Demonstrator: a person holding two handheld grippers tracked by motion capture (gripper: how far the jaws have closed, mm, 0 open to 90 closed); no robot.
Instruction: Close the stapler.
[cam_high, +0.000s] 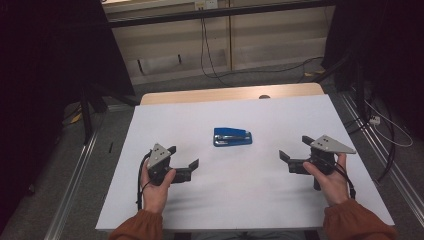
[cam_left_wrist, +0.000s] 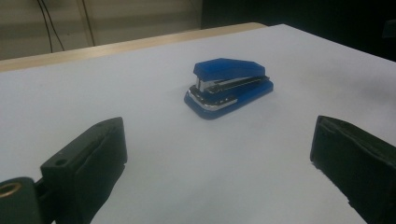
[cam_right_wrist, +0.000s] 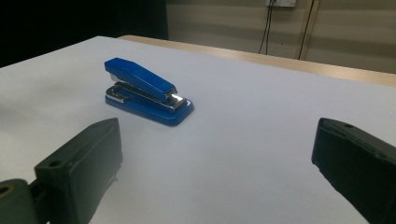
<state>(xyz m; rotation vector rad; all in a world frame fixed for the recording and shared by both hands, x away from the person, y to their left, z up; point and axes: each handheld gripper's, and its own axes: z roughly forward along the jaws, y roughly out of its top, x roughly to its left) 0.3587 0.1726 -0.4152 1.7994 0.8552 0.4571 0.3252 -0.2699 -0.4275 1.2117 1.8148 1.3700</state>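
blue stapler (cam_high: 232, 136) shows no readable writing; left gripper (cam_high: 182, 157) and right gripper (cam_high: 295, 148) gape wide, holding nothing.

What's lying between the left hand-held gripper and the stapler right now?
Nothing: in the high view, bare white table separates the left hand-held gripper from the stapler. The left gripper view shows the same bare stretch ahead of its open jaws.

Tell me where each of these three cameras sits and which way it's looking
High view: above the person's side, looking forward and down on the white table; both forearms, left tool, right tool.
Left gripper view: rides the left tool, faces the blue stapler; own black jaws apart.
Right gripper view: rides the right tool, faces the stapler's other side; jaws apart.
Shared: the stapler.
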